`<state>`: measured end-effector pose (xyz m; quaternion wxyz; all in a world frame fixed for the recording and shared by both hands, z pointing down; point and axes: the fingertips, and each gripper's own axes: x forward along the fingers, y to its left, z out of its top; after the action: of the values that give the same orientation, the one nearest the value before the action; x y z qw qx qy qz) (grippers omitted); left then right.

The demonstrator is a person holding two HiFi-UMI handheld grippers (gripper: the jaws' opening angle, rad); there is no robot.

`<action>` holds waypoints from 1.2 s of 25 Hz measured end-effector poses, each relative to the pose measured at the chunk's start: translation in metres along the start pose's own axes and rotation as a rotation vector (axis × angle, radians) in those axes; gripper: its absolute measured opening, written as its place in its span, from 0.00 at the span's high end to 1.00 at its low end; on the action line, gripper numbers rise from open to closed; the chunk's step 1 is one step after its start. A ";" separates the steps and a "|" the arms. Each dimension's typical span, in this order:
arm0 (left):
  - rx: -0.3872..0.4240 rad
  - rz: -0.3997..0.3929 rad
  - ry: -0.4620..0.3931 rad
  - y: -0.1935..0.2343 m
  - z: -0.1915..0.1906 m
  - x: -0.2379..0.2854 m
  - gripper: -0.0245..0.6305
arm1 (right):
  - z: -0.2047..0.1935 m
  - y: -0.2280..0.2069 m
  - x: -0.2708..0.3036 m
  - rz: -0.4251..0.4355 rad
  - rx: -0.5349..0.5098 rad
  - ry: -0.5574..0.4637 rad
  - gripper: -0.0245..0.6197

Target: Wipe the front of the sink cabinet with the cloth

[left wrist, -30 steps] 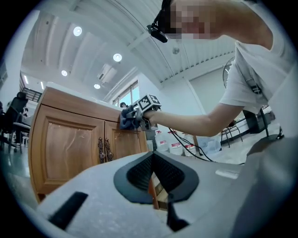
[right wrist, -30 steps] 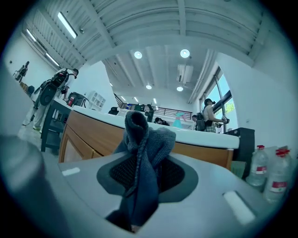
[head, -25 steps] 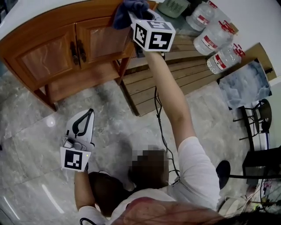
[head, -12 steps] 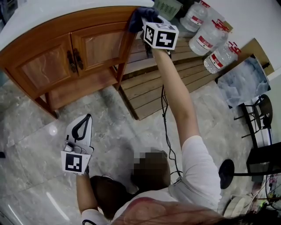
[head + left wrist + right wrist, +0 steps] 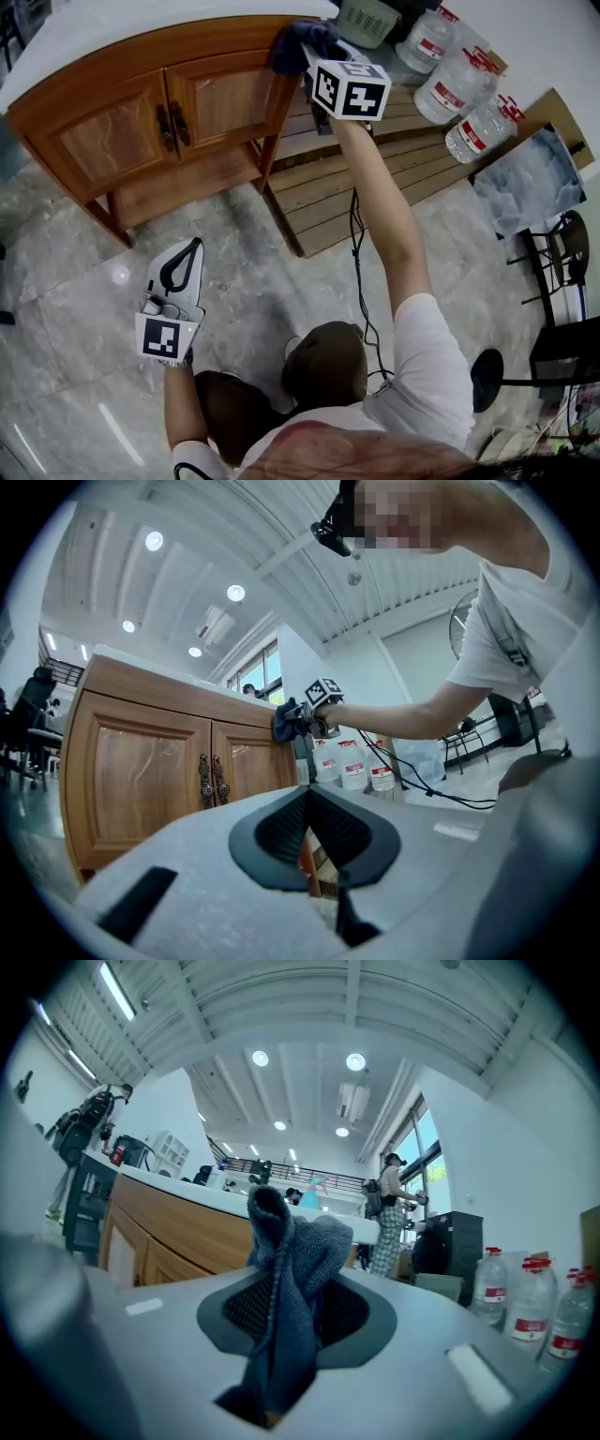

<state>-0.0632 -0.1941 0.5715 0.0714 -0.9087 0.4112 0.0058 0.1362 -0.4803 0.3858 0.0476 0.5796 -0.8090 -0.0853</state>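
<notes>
The wooden sink cabinet (image 5: 141, 122) with two doors and a white top stands at the upper left of the head view. My right gripper (image 5: 314, 52) is shut on a dark blue cloth (image 5: 300, 39), which is bunched at the cabinet's top right corner. In the right gripper view the cloth (image 5: 286, 1279) hangs between the jaws, with the cabinet (image 5: 169, 1232) beyond it. My left gripper (image 5: 186, 253) hangs shut and holds nothing, low over the marble floor in front of the cabinet. The left gripper view shows the cabinet doors (image 5: 150, 771) and the cloth (image 5: 284, 722) far off.
A slatted wooden pallet (image 5: 375, 159) lies right of the cabinet, with large water bottles (image 5: 450, 75) and a green basket (image 5: 366, 19) behind it. A black cable (image 5: 356, 253) trails over the floor. A black stand (image 5: 487, 375) and a chair (image 5: 553, 253) are at the right.
My right gripper has carried the cloth a little to the right along the cabinet's top edge, to its corner. The left gripper has hardly moved.
</notes>
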 end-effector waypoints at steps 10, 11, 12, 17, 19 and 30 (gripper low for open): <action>0.010 0.042 0.094 0.006 -0.026 0.002 0.96 | 0.013 0.232 -0.006 0.473 0.072 -0.081 0.78; 0.016 0.053 0.091 0.012 -0.029 0.001 0.96 | 0.010 0.259 -0.003 0.510 0.078 -0.076 0.78; 0.019 0.064 0.088 0.018 -0.031 0.000 0.96 | 0.008 0.286 0.000 0.543 0.078 -0.073 0.78; 0.019 0.124 0.108 0.035 -0.037 -0.012 0.96 | 0.001 0.395 0.017 0.645 0.076 -0.066 0.78; 0.013 0.149 0.123 0.039 -0.039 -0.015 0.96 | -0.001 0.423 0.022 0.665 0.082 -0.059 0.78; -0.007 0.229 0.131 0.051 -0.041 -0.039 0.96 | -0.007 0.511 0.048 0.675 0.046 -0.017 0.78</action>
<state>-0.1291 -0.2037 0.6082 0.0402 -0.8544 0.5162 -0.0441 -0.3531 -0.3660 0.4899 0.0532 0.2793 -0.9573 -0.0516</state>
